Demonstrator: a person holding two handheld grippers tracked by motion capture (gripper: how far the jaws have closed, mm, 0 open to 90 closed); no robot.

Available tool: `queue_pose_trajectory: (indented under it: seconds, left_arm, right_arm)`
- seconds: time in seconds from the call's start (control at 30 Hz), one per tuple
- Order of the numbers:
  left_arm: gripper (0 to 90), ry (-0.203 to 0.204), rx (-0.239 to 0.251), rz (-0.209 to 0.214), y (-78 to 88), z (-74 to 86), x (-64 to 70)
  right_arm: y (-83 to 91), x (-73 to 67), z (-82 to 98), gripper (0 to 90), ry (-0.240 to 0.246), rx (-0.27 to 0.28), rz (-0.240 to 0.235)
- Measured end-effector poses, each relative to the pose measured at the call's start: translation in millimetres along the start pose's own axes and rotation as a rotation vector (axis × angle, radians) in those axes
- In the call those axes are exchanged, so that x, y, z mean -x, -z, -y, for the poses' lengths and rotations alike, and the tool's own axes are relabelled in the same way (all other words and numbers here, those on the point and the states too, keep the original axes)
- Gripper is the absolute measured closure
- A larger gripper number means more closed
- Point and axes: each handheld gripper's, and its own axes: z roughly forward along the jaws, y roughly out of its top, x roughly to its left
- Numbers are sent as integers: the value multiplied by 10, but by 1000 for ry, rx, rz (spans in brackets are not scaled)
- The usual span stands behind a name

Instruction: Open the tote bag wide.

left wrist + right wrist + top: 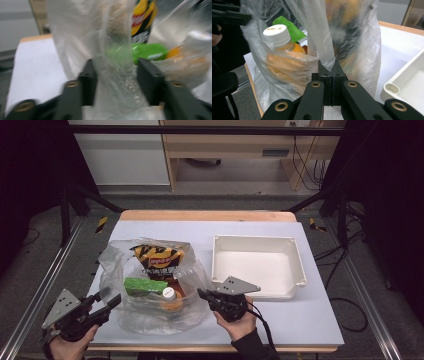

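Beside the white tray, the right gripper pinches the flimsy, slippery plastic bag's rim while the left gripper gapes around bunched film.

This looks like a lab or test room set up for recording. A white tabletop with a wooden far edge stands inside a black metal frame, with aluminium rails running along both sides. Loose black cables lie on the grey floor to the right. Beyond the far edge stands plain wooden furniture against a pale wall.
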Motion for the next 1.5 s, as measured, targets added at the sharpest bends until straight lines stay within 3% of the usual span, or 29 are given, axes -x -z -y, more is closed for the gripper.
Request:
queue_pose_trajectory:
  seconds: [0.1,0.23,0.47,0.7,0.87,1.0,1.17,1.27,1.43,1.5]
  left_arm:
    - [817,14,-54,1,-53,62,-4]
    - [891,12,-92,10,-112,166,5]
    - [894,4,-166,5,-256,314,65]
    - [891,38,-217,-2,-365,466,33]
    - [869,5,-276,-28,-468,562,63]
    - [850,3,-289,-38,-507,605,60]
    - [816,-48,-316,-54,-593,668,69]
    - [797,-56,-317,-53,-602,674,59]
    - [768,-63,-321,-54,-609,687,59]
    - [745,-61,-316,-57,-609,690,59]
  right_arm:
    - [20,7,21,900,5,-7,3]
    - [46,8,93,898,2,-24,-11]
    - [-9,14,305,897,-18,-95,-4]
    - [-117,87,480,895,-57,-153,21]
    - [-242,104,610,888,-54,-209,51]
    - [-324,122,692,885,-63,-239,60]
    - [-411,123,746,877,-48,-261,77]
    - [-465,112,789,866,-46,-280,80]
    - [-438,125,780,759,-42,-271,73]
    - [-383,127,766,674,-39,-254,63]
